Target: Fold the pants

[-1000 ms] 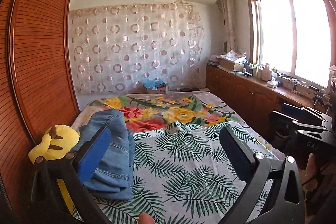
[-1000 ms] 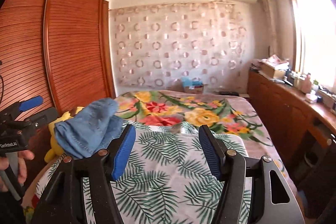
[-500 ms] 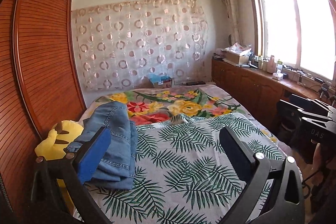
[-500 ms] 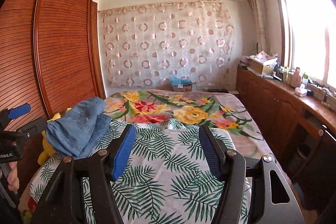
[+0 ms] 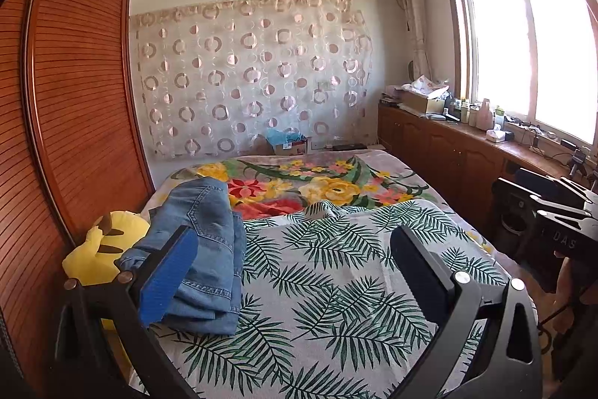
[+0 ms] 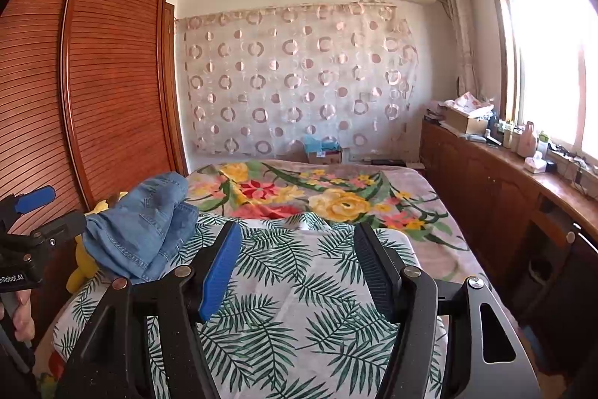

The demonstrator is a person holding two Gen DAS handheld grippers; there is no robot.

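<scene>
Pants (image 5: 202,249) were noted in a folded stack at the bed's (image 5: 336,287) near-left edge, against a yellow plush (image 5: 101,249). Left tongs (image 5: 291,272) and right tongs (image 6: 295,268) were held apart, empty, drawn slightly back and up since 1 second before; folding appeared complete.

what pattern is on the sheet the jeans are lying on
Green palm-frond leaves on a white sheet, clearest in the left wrist view; the jeans lie at its left edge.
</scene>
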